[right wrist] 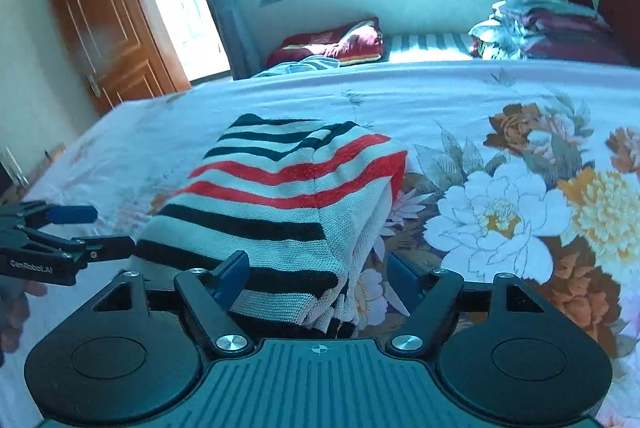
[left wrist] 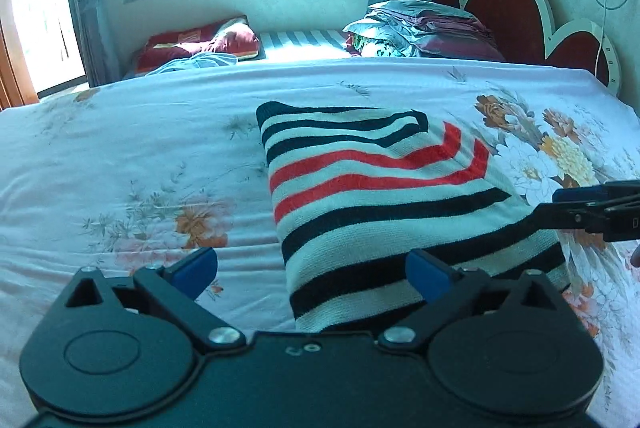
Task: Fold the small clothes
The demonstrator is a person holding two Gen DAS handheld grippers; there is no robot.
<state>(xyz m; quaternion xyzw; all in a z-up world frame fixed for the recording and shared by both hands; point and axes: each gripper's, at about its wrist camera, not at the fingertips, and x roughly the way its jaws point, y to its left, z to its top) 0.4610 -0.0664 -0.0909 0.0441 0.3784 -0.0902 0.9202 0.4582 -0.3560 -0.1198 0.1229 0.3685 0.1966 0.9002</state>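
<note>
Left wrist: folded striped sweater (left wrist: 384,196)

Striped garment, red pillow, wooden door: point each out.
Striped garment (left wrist: 384,188): left wrist view, folded top layer.
Red pillow (left wrist: 200,46): left wrist view, its middle.
Wooden door (right wrist: 108,28): right wrist view, upper panel.

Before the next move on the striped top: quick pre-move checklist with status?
1. Left gripper released: ok, jaws wide, pads not pressing on the cloth.
2. Right gripper released: ok, jaws apart, near corner of the cloth lies between them unpinched.
3. Striped top folded into a compact block: ok, a rough rectangle with stacked layers.
4. Edges aligned: not ok, loose layers splay at the open side in the right wrist view.
5. Top lying flat on the floral bedsheet: ok.
6. Underside layers smooth: cannot tell, hidden.
</note>
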